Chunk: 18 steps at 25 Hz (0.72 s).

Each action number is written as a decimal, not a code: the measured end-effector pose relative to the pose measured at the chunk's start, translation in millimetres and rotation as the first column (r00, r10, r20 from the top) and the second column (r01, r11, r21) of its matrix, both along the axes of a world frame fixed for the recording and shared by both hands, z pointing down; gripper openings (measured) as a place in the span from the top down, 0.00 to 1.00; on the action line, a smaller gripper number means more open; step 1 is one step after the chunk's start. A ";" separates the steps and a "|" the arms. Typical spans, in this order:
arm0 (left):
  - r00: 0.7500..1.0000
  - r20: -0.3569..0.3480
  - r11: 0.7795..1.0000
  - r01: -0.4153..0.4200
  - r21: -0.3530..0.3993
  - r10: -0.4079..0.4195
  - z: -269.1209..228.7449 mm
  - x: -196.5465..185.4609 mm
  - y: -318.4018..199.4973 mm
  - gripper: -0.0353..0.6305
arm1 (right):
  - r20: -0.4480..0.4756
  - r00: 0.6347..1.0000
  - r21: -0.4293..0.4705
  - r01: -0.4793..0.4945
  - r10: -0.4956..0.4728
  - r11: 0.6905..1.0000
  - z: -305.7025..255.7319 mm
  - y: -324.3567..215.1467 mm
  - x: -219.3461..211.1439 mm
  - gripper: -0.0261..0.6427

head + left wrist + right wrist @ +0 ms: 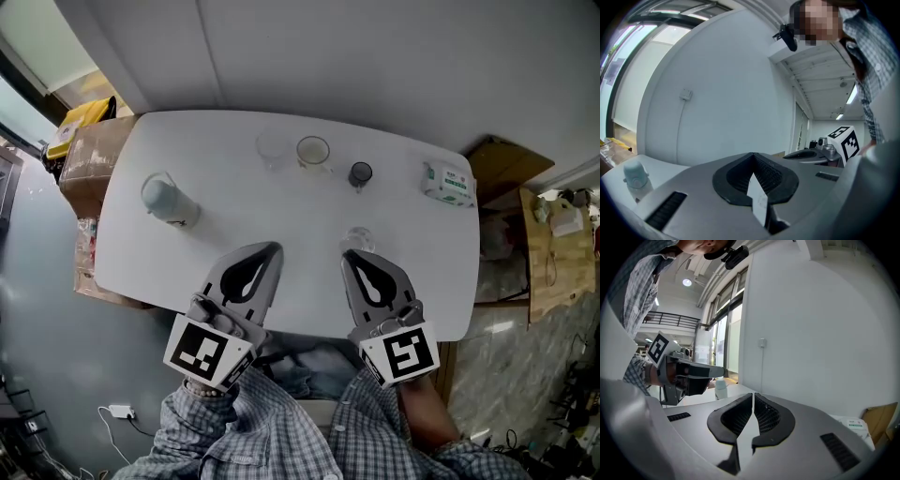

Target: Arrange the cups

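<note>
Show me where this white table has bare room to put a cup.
The widest bare patch lies between the lidded jug, the left gripper and the back row. A smaller one lies in front of the tissue pack. Crowded: the back row, clear cup, cream-rimmed cup, dark cup, and around the clear glass at the tips of the right gripper.

Dark cup (360,173), white table (272,211), checked sleeves (272,433)
</note>
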State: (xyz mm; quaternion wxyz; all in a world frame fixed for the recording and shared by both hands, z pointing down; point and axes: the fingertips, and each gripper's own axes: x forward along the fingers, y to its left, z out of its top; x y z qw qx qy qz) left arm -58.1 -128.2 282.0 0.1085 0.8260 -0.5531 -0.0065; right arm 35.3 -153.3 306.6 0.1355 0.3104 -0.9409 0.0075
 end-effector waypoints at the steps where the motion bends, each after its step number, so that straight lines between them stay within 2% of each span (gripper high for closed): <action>1: 1.000 0.002 1.000 0.000 -0.010 0.000 2.8 -1.0 -3.8 0.93 | 0.000 1.000 -0.006 -0.006 0.006 1.000 2.2 -5.1 0.3 0.92; 5: 1.000 0.009 0.999 -0.010 -0.039 0.010 12.2 -7.7 -18.9 0.93 | -0.012 0.999 -0.017 -0.040 0.040 0.999 12.7 -22.7 -1.9 0.92; 10: 0.999 0.011 0.998 -0.046 -0.052 0.047 17.6 -20.6 -39.8 0.93 | -0.043 0.991 -0.025 -0.127 0.126 0.992 20.7 -42.2 -6.7 0.92; 18: 0.994 0.035 0.990 -0.102 -0.096 0.106 40.5 -46.2 -78.1 0.93 | -0.121 0.969 -0.026 -0.218 0.214 0.976 38.6 -77.0 -15.8 0.92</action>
